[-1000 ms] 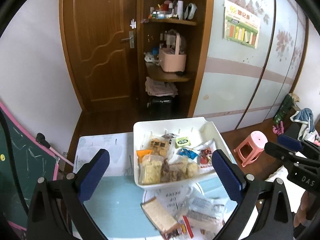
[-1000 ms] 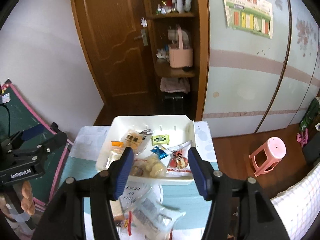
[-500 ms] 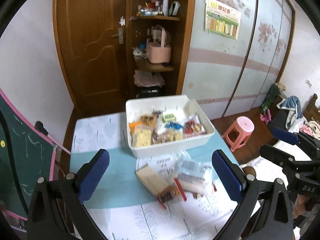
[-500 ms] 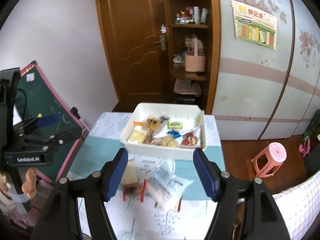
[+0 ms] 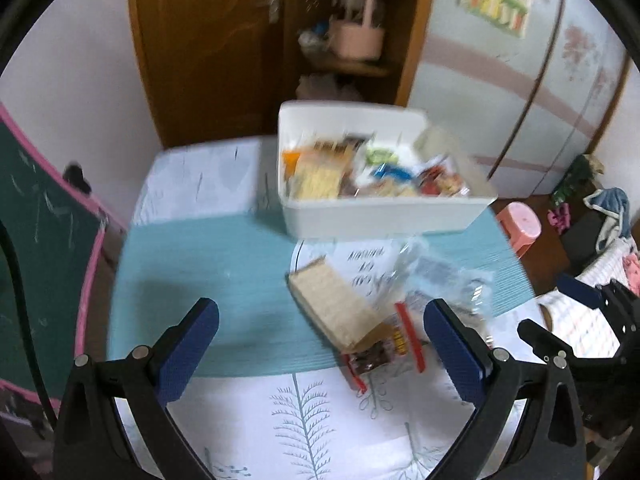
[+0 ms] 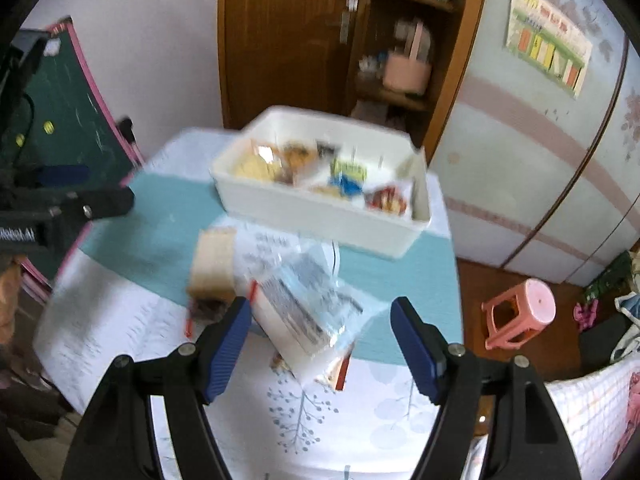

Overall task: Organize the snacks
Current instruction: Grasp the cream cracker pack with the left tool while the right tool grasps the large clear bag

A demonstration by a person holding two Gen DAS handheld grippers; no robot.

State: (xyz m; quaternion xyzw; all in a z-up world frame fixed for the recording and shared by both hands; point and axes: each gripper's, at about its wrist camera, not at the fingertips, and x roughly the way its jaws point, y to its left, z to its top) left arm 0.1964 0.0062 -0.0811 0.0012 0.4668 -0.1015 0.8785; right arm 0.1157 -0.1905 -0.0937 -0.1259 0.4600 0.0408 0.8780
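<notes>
A white bin holding several snack packets stands at the far side of the table; it also shows in the right wrist view. In front of it lie a tan wafer-like packet, a clear bag of printed packets and a red-edged packet. My left gripper is open and empty, above the table just before the tan packet. My right gripper is open and empty, with the clear bag between its fingers' line of sight.
The table carries a teal mat and a white leaf-print cloth. A green chalkboard stands at the left, a pink stool on the floor at the right. A wooden door and shelf are behind.
Both grippers first pulled back from the bin, then came down closer to the loose packets on the table. Both stay open and empty. The now frames are motion-blurred.
</notes>
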